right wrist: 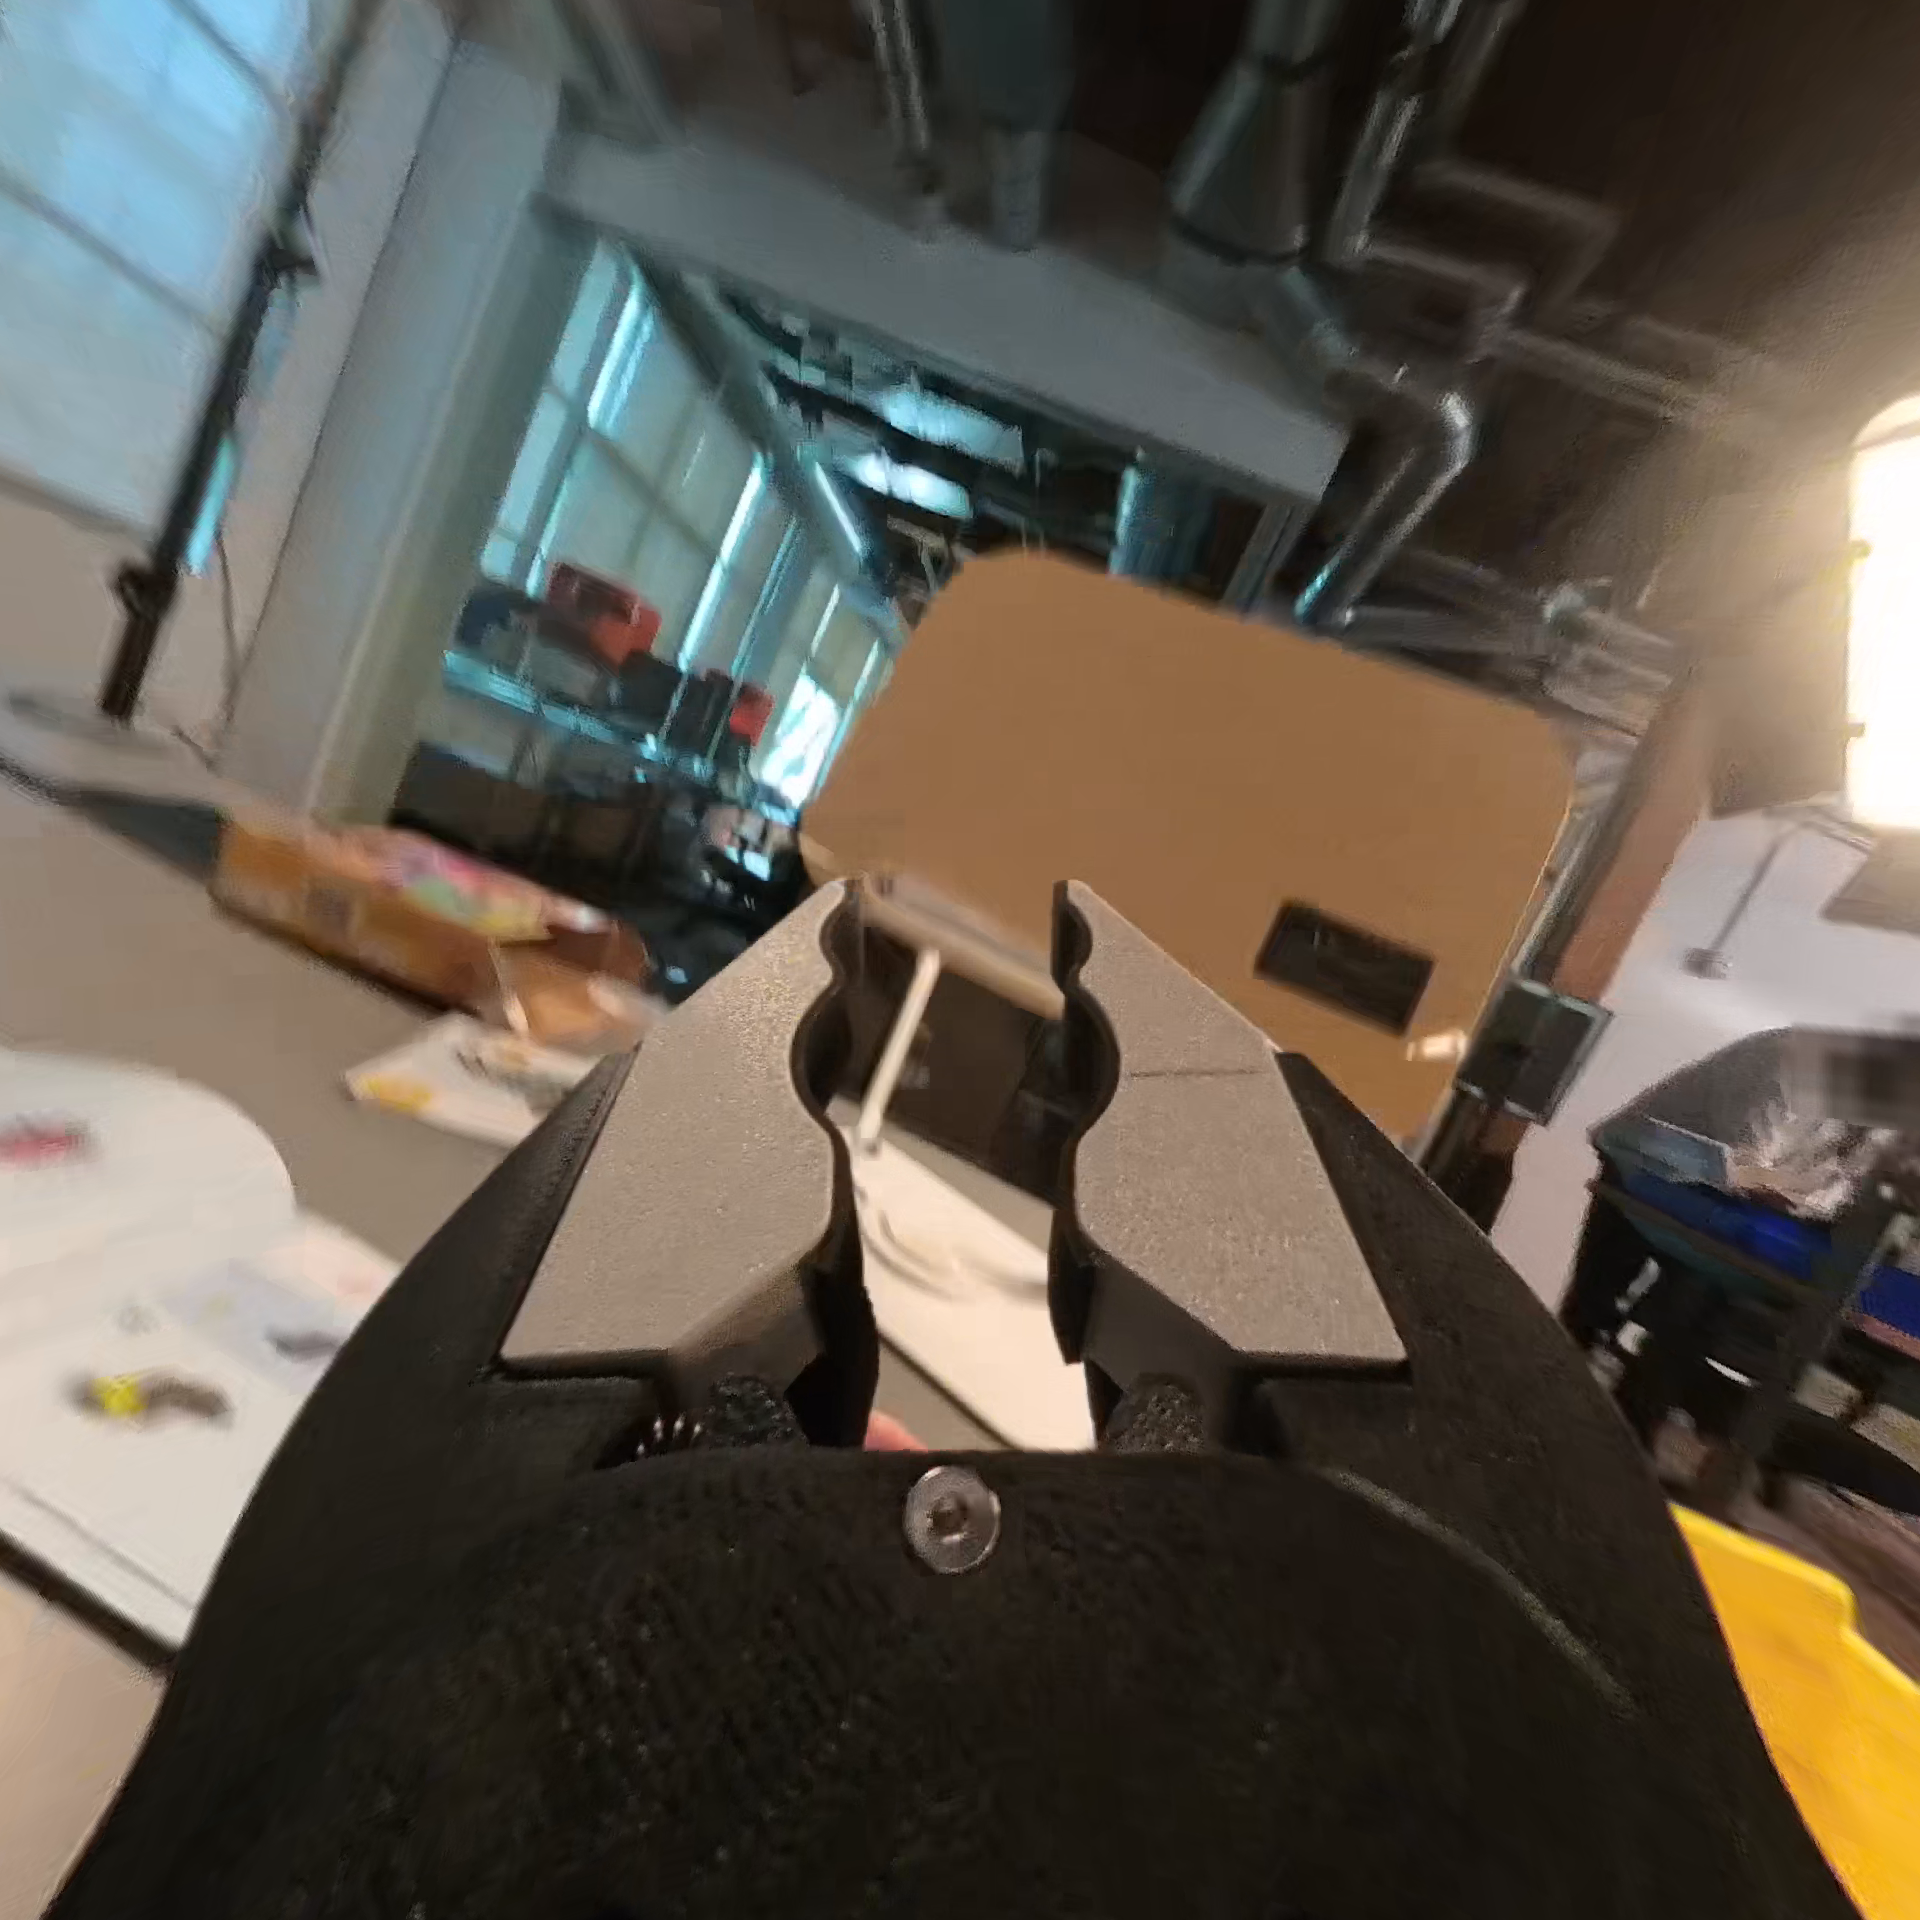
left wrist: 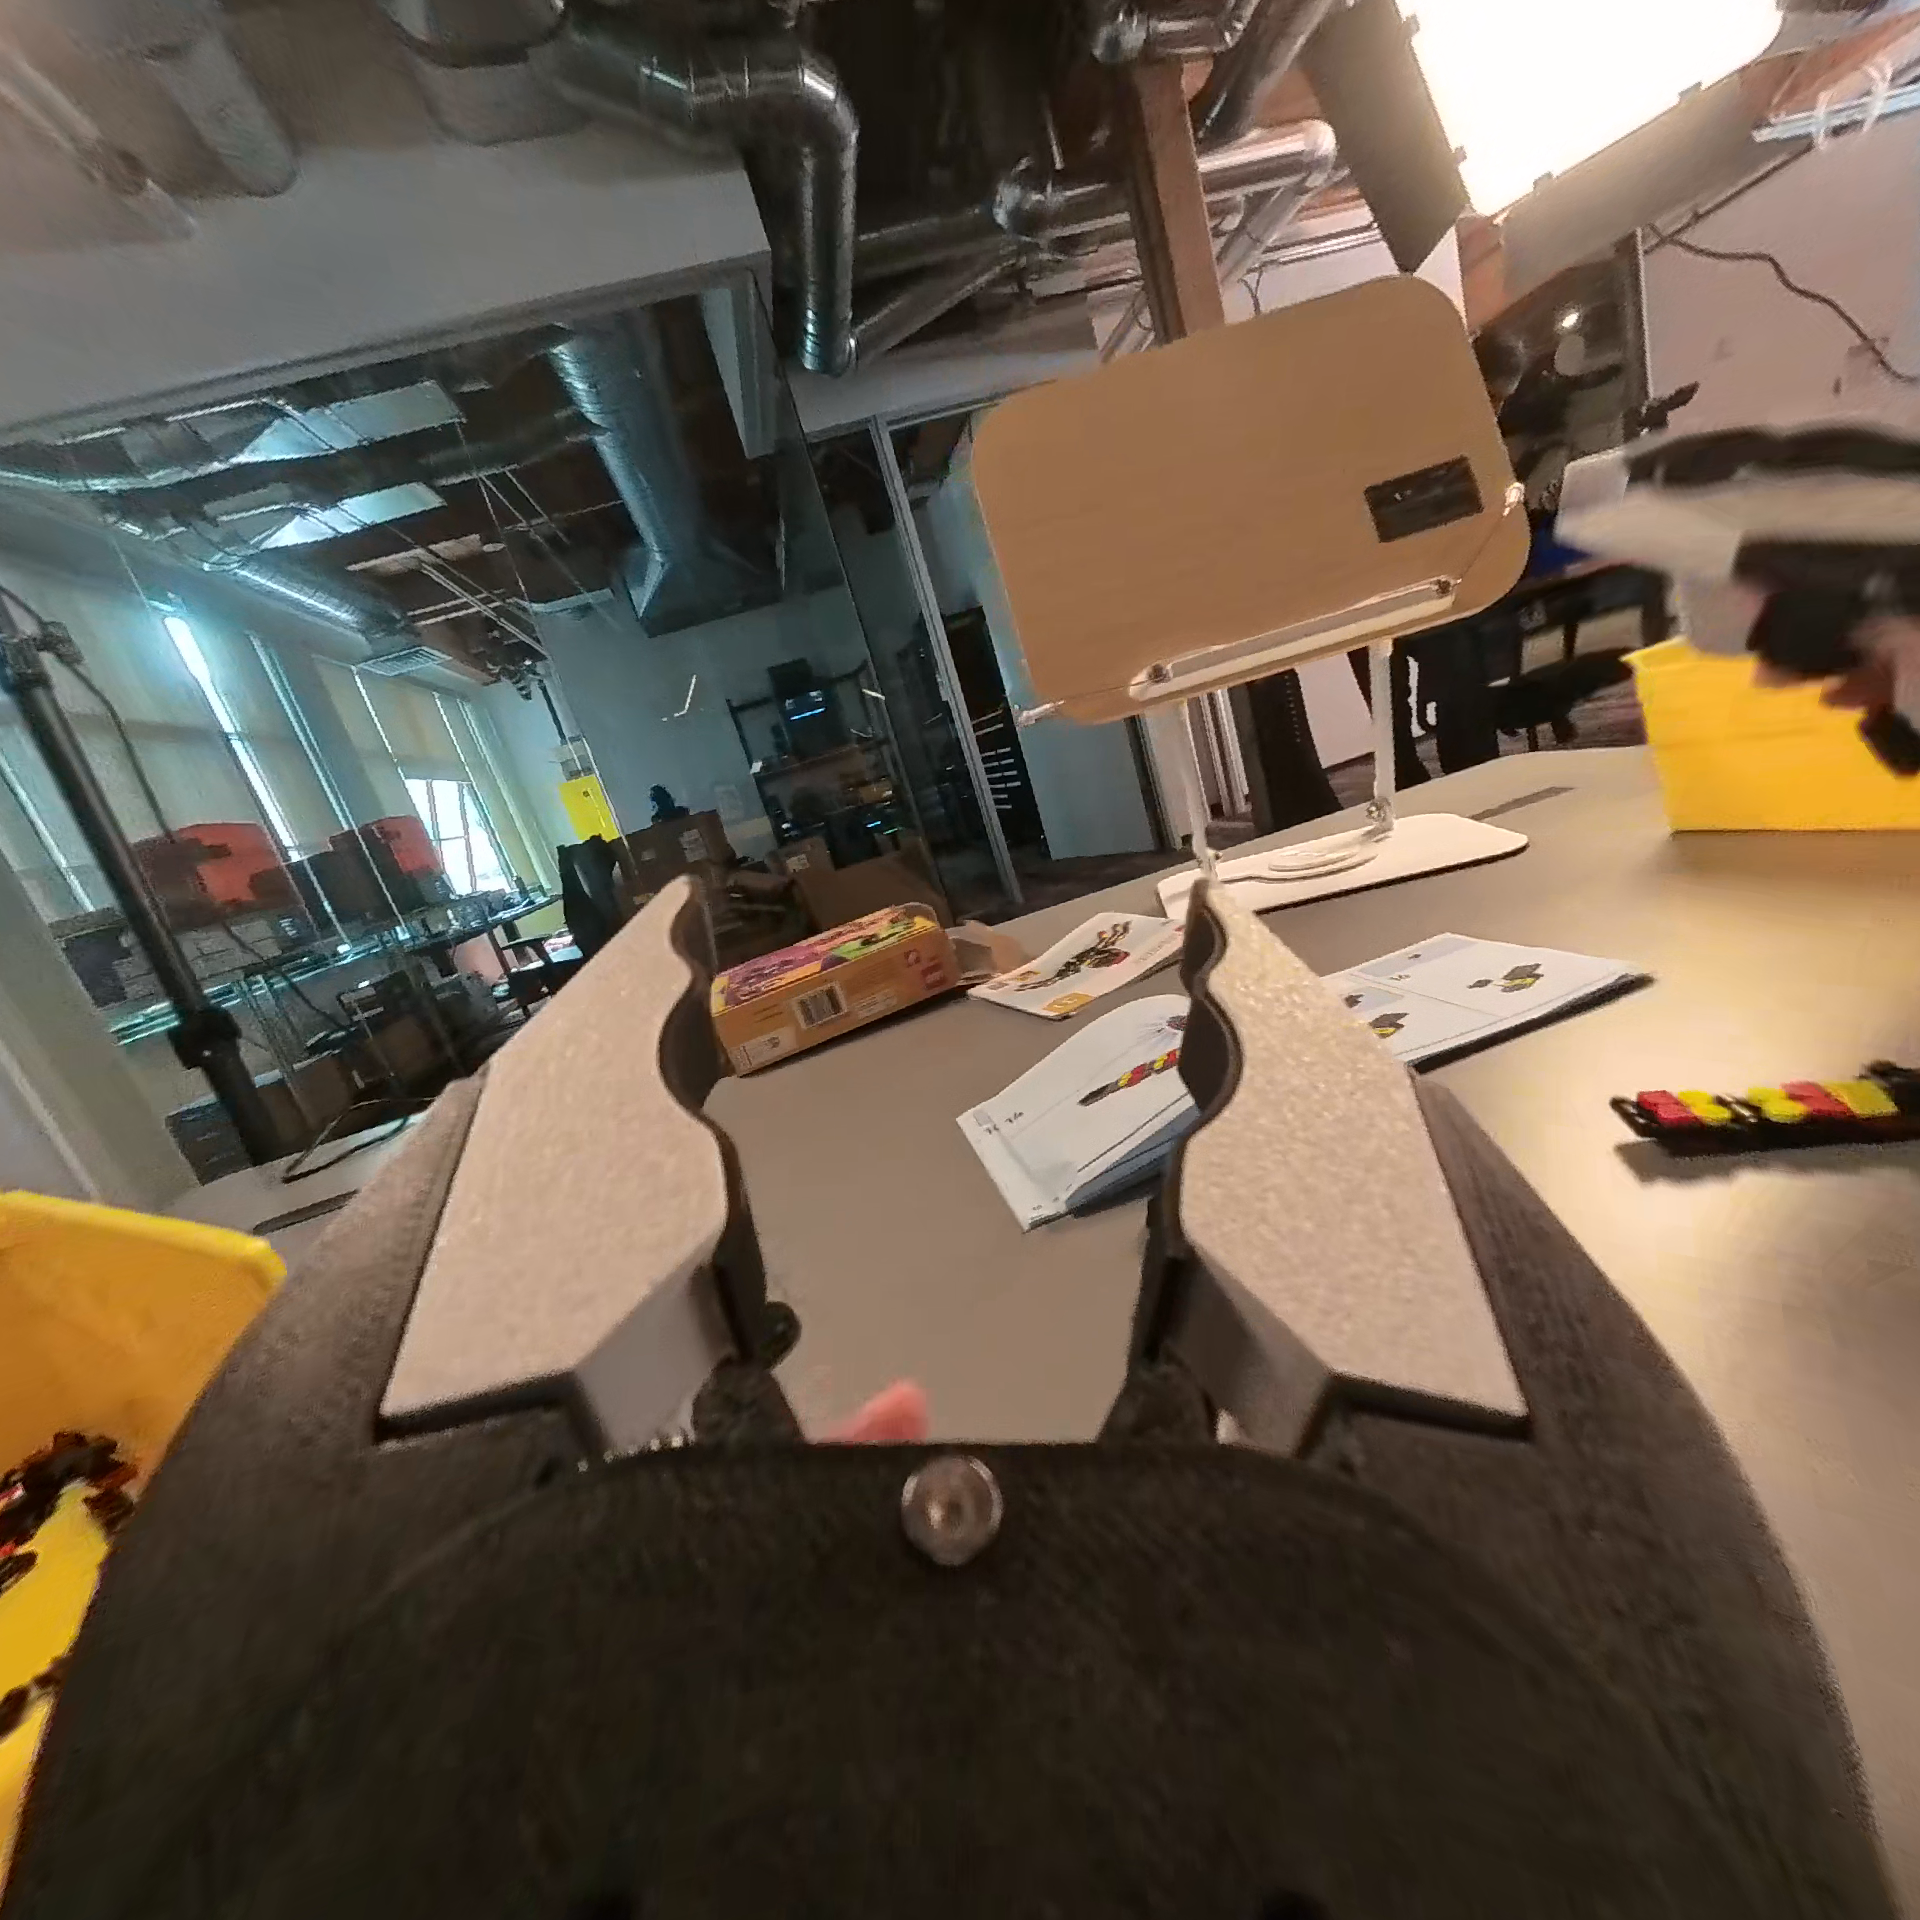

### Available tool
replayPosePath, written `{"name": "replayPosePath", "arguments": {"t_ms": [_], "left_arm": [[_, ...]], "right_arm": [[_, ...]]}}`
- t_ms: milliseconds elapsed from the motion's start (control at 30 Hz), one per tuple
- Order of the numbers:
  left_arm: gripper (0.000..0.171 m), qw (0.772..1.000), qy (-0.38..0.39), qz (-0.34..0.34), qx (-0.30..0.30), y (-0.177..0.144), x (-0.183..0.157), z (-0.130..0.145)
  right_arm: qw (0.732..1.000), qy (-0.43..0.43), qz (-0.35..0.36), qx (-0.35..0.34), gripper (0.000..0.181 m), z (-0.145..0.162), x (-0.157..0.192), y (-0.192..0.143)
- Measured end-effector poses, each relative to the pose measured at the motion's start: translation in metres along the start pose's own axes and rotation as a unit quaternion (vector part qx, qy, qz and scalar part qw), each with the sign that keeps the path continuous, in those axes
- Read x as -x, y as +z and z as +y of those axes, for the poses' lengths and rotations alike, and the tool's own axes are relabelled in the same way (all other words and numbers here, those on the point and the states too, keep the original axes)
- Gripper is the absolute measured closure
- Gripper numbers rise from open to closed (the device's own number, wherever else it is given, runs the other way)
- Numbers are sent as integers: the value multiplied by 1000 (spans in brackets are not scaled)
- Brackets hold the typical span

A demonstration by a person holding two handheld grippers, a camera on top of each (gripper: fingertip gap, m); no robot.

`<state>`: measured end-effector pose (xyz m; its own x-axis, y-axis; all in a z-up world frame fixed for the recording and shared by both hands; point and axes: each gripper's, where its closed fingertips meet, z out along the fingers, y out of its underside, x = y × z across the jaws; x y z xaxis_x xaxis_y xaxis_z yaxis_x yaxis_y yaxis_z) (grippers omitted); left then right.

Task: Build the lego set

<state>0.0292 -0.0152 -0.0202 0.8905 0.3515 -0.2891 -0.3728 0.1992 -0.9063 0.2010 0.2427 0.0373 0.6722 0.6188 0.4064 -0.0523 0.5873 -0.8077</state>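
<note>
Tools: left tool [left wrist: 940, 914] spread wide, nothing held; right tool [right wrist: 956, 894] spread, empty too. Lego strip [left wrist: 1771, 1110] lies on table [left wrist: 1455, 1299] at 3 o'clock; booklets [left wrist: 1081, 1112] at 12, prob. kept open for ref.

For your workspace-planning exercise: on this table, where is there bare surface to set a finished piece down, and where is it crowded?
Bare grey table lies between the left gripper fingers, bordered by the box and the open booklet. More lies in front of the lego strip. It is crowded near the stand, where booklets cluster.
</note>
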Motion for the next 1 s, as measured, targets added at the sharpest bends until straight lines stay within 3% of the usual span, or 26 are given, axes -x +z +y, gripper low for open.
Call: {"name": "replayPosePath", "arguments": {"t_ms": [100,200,333,433,533,700,733,800,867,933,1000], "left_arm": [[84,1000,-11,-2,-18,-9,8,-6],[85,999,-37,-7,-12,-13,17,-3],[87,999,-36,-31,-19,-23,33,-6],[96,998,-8,-59,9,-28,46,1],[99,996,12,-82,42,-30,55,10],[123,986,-113,-58,107,-54,86,12],[133,982,-129,-44,130,-59,100,9],[138,968,-165,-17,190,-63,136,2],[136,936,-198,1,290,-69,171,8],[123,898,-217,-12,382,-74,206,26],[123,847,-218,-8,485,-84,226,56]], "right_arm": [[996,61,-10,-66,149,-84,21,-5],[978,133,-101,-123,150,-136,98,-10],[944,143,-258,-148,150,-136,230,-34],[896,193,-377,-136,161,-131,293,-64],[883,166,-417,-137,162,-126,312,-73],[880,173,-422,-134,165,-121,308,-77],[880,172,-420,-138,166,-121,306,-78],[878,176,-422,-142,167,-122,304,-79],[873,178,-433,-138,166,-121,309,-81],[872,174,-438,-133,167,-119,312,-81],[870,172,-443,-132,167,-119,314,-82]]}}
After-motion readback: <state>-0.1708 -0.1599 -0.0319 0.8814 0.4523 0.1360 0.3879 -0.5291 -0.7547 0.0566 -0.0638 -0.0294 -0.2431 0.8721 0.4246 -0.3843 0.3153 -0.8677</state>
